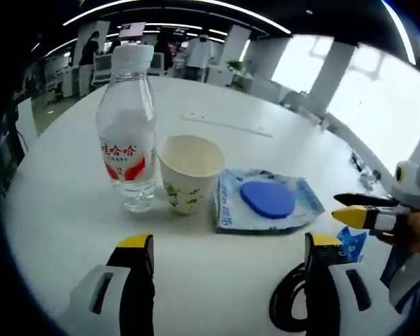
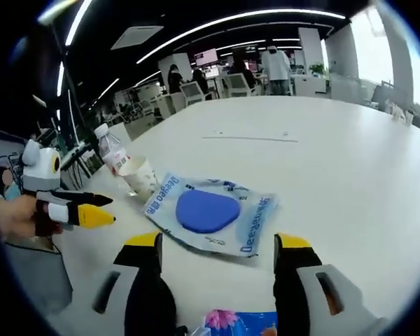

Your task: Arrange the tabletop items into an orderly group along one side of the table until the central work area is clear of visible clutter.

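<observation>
Right gripper view: the blue-disc packet (image 2: 208,213) is seen lying flat just ahead of the right gripper (image 2: 217,253), whose jaws are held apart and empty; bottle (image 2: 109,151) and paper cup (image 2: 141,175) stand left. The left gripper (image 1: 229,253) is likewise spread, empty.

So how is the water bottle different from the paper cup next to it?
The water bottle is tall, clear plastic with a white cap on, while the paper cup is short, not see-through and open on top. The bottle wears a red and white label; the cup has green prints. Both stand upright, side by side on the white table.
</observation>
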`<state>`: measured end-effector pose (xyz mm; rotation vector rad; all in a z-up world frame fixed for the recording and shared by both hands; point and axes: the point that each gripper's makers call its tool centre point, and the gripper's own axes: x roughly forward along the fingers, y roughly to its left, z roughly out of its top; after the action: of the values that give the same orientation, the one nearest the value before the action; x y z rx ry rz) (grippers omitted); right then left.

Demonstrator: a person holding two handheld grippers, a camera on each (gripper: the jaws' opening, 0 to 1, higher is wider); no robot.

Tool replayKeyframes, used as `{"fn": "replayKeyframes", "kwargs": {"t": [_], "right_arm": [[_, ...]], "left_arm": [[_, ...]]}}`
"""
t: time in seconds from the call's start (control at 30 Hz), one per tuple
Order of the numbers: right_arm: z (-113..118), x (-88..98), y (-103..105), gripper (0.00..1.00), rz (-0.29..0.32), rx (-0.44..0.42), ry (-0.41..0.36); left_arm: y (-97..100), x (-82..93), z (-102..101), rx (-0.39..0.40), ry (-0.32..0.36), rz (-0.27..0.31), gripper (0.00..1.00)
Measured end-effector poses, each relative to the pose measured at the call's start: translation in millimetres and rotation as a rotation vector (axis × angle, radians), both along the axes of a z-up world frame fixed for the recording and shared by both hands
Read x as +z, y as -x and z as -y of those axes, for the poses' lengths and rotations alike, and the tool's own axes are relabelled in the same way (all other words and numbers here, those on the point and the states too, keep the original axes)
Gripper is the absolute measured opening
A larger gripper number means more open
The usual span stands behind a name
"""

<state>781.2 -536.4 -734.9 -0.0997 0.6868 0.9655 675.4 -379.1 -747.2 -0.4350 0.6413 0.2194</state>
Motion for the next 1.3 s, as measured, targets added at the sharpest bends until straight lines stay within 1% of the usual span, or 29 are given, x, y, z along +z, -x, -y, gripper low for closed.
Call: {"fn": "replayKeyframes", "kwargs": {"t": [0.07,0.1,0.27,0.3,0.37,0.53,0.6,0.7,0.8,0.87,0.9,0.97,1.03,1.13,1.23,1.3], "right_arm": [[3.9,5.1,-3.2,0.60,-0.001,-0.036,-0.016],[4.0,3.0,-7.0,0.60,-0.012,-0.052,-0.032],[6.9,8.9,-7.4,0.60,0.000,-0.057,-0.027],[7.8,9.0,-10.4,0.60,-0.001,-0.061,-0.026],[7.9,11.6,-11.3,0.60,0.001,-0.061,-0.025],[13.1,39.5,-9.3,0.60,0.038,-0.078,-0.047],[14.5,41.8,-4.5,0.60,0.046,-0.083,-0.056],[16.3,37.4,-6.3,0.59,0.053,-0.067,-0.052],[21.5,35.3,-5.4,0.57,0.051,-0.070,-0.045],[22.2,37.6,-6.8,0.58,0.035,-0.087,-0.083],[23.3,39.0,-5.1,0.58,0.029,-0.087,-0.092],[26.2,41.7,-3.2,0.58,0.035,-0.079,-0.095],[31.4,43.5,-2.5,0.58,0.042,-0.068,-0.096],[40.0,41.0,-2.0,0.59,0.034,-0.066,-0.098],[49.7,36.5,-0.8,0.60,0.022,-0.059,-0.082],[61.8,35.7,-4.2,0.60,0.010,-0.076,-0.099]], "left_arm": [[2.0,3.4,1.1,-0.007,0.011,0.004,0.87],[3.7,5.7,2.0,-0.013,0.015,0.006,0.88],[11.8,19.7,0.7,-0.027,0.007,0.040,0.89],[14.3,22.6,0.8,-0.028,0.007,0.048,0.89],[18.2,25.2,1.4,-0.028,0.010,0.053,0.89],[22.0,23.4,0.1,-0.064,0.020,0.044,0.89],[22.9,27.8,-2.5,-0.071,0.017,0.058,0.88],[25.8,38.1,-2.2,-0.076,0.009,0.085,0.87],[26.4,38.7,-2.6,-0.088,-0.008,0.086,0.88],[28.6,36.2,-4.1,-0.105,-0.038,0.068,0.87],[30.3,36.6,-2.9,-0.096,-0.035,0.065,0.87],[32.7,39.9,2.3,-0.069,-0.006,0.073,0.87],[32.7,40.7,7.3,-0.070,-0.001,0.073,0.87],[32.8,39.9,14.2,-0.081,-0.017,0.060,0.87],[34.5,39.8,16.9,-0.071,-0.022,0.047,0.84],[34.6,40.8,17.4,-0.075,-0.052,0.040,0.81]]}}
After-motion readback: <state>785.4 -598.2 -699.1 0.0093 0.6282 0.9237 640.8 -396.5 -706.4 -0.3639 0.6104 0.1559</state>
